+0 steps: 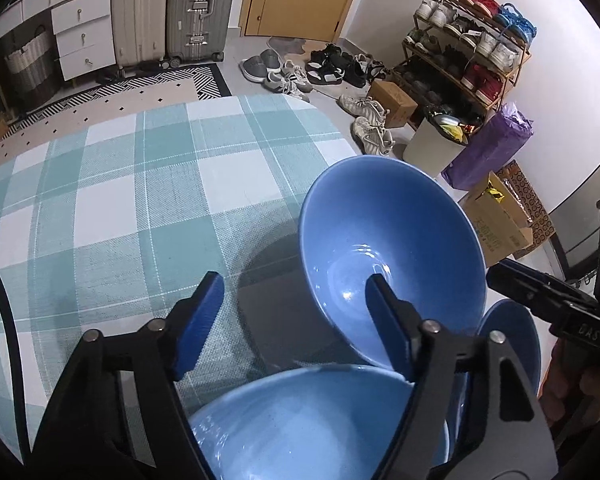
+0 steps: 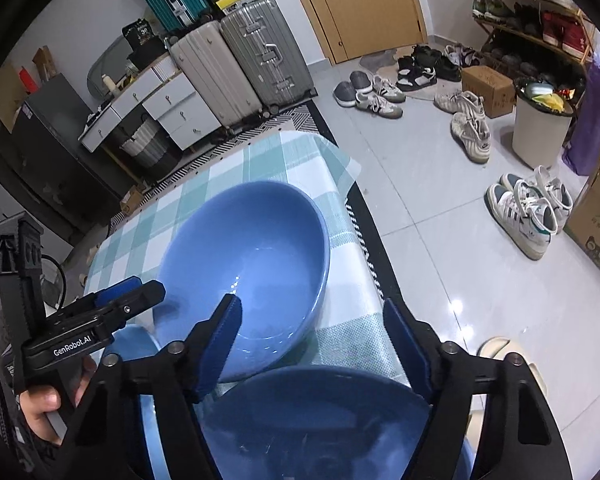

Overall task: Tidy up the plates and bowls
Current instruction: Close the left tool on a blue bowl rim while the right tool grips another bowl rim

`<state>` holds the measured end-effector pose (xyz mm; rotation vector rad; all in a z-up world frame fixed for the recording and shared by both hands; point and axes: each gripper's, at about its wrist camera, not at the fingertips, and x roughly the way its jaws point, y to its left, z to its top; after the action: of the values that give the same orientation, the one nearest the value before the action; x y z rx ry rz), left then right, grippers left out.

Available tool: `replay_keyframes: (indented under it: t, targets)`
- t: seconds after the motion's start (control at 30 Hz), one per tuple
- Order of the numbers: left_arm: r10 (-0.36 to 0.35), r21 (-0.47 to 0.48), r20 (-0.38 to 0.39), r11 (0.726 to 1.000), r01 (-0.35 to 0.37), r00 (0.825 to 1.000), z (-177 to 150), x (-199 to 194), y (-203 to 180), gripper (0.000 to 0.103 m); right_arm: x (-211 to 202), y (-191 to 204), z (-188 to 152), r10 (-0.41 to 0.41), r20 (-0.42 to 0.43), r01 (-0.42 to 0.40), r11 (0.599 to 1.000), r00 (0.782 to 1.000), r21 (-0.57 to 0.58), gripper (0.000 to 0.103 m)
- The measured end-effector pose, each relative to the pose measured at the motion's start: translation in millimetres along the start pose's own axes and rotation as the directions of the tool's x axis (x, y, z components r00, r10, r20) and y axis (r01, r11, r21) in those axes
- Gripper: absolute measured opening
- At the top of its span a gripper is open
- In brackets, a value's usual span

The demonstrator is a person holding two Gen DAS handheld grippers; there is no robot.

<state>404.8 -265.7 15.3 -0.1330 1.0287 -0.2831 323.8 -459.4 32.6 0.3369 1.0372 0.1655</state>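
Observation:
A large blue bowl rests on the teal-checked tablecloth. My left gripper is open and straddles the bowl's near-left wall, one pad inside and the other outside over the cloth. My right gripper is open too and straddles the opposite wall the same way. No pad visibly presses on the wall. Each gripper shows in the other's view, the right gripper and the left gripper. A second blue dish lies beneath the fingers, and a third blue dish lies beside it.
The table's edge drops off just right of the bowl. On the floor beyond are loose shoes, a white bin, cardboard boxes, a shoe rack, suitcases and white drawers.

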Motion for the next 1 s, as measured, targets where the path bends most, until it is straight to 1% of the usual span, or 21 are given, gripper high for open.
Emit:
replay_keyframes:
  t: [0.07,0.13,0.17,0.2,0.23,0.27,0.3,0.33,0.37,0.43,0.47,0.53,0.6,0.7,1.0]
  targets:
    - [-0.001,0.003,-0.011,1.0,0.001,1.0,0.4,6.0,-0.4,0.061,3.0,0.0,0.0,-0.004,-0.003,0.004,1.0,1.0,-0.006,0.07]
    - [-0.005,0.004,-0.02,1.0,0.005,1.0,-0.3,10.0,-1.2,0.053,6.6,0.2,0.1,-0.003,-0.008,0.003,1.0,1.0,-0.008,0.064]
    - [-0.004,0.004,-0.022,1.0,0.005,1.0,-0.6,11.9,-1.5,0.05,8.3,1.0,-0.1,-0.004,-0.012,0.004,1.0,1.0,-0.009,0.059]
    - [-0.004,0.005,-0.023,1.0,0.005,1.0,-1.5,12.6,-2.1,0.044,9.6,2.0,-0.3,-0.005,-0.013,0.005,1.0,1.0,-0.013,0.056]
    - [-0.005,0.005,-0.025,1.0,0.005,1.0,-1.9,13.6,-2.5,0.04,11.4,3.0,-0.4,-0.009,-0.013,0.009,1.0,1.0,-0.018,0.054]
    - [-0.007,0.005,-0.027,1.0,0.007,1.0,-2.2,14.7,-2.5,0.039,12.2,3.6,-0.9,-0.01,-0.013,0.009,1.0,1.0,-0.021,0.051]
    - [-0.009,0.004,-0.029,1.0,0.009,1.0,-2.5,15.3,-2.7,0.035,13.1,4.1,-0.9,-0.01,-0.014,0.01,1.0,1.0,-0.021,0.046]
    - [-0.009,0.003,-0.03,1.0,0.009,1.0,-2.5,15.9,-2.8,0.029,14.3,4.4,-0.9,-0.015,-0.014,0.014,1.0,1.0,-0.022,0.042]
    - [-0.018,0.002,-0.025,1.0,0.018,1.0,-2.5,15.7,-2.8,0.027,14.6,5.7,-0.8,-0.02,-0.013,0.02,0.999,1.0,-0.026,0.034]
    - [-0.032,0.005,-0.023,0.999,0.032,0.999,-2.2,17.3,-4.6,0.021,16.9,7.6,-0.4,-0.034,-0.008,0.034,0.999,0.999,-0.037,0.029]
    - [-0.034,0.009,-0.022,0.999,0.034,0.999,-2.4,17.4,-5.9,0.019,17.7,7.8,-0.6,-0.035,-0.008,0.035,0.999,0.999,-0.039,0.025]
    - [-0.038,0.025,-0.018,0.999,0.038,0.999,-2.8,17.2,-9.6,0.012,17.7,7.1,-1.2,-0.037,-0.004,0.037,0.998,0.999,-0.043,0.019]
    - [-0.024,0.042,-0.012,0.999,0.024,1.0,-3.5,16.4,-13.9,0.012,17.1,6.7,-1.5,-0.039,0.001,0.039,0.998,0.999,-0.047,0.016]
    - [-0.006,0.061,-0.001,0.998,0.006,1.0,-3.8,16.5,-17.6,0.012,16.7,7.4,-1.9,-0.042,0.006,0.042,0.998,0.999,-0.052,0.016]
    - [-0.012,0.066,0.035,0.998,0.009,0.999,-1.8,1.7,-21.5,0.012,6.5,6.3,-0.8,-0.029,0.044,0.032,0.998,0.999,-0.054,0.016]
